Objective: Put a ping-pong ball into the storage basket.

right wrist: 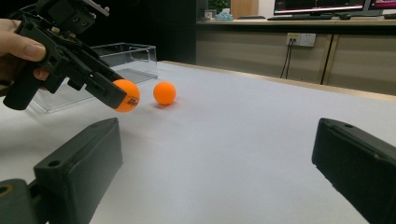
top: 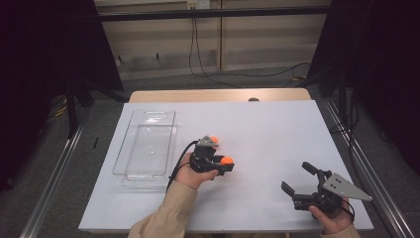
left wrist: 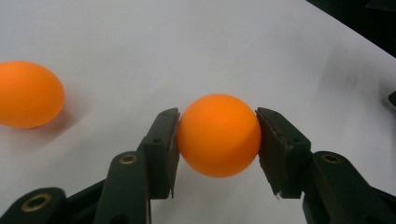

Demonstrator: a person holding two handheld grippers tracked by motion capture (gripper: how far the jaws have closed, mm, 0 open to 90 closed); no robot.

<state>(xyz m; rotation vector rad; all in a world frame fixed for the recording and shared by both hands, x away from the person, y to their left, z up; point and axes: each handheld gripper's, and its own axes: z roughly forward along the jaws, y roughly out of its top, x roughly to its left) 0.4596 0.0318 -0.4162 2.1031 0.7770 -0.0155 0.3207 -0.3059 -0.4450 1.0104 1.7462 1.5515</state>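
My left gripper (top: 225, 162) is shut on an orange ball (left wrist: 218, 135), whose sides both black pads press; it hangs a little above the white table. The same held ball (right wrist: 126, 95) shows in the right gripper view under the left hand. A second orange ball (top: 214, 140) lies on the table just beyond it (left wrist: 29, 94), loose (right wrist: 164, 93). At the table's near right, my right gripper (top: 297, 179) stands open, its wide-apart jaws holding nothing (right wrist: 215, 163).
A clear plastic tray (top: 146, 144) lies at the left of the white table (top: 277, 129), with nothing visible in it. Beyond the table's far edge are a wooden strip, floor cables and dark curtains at both sides.
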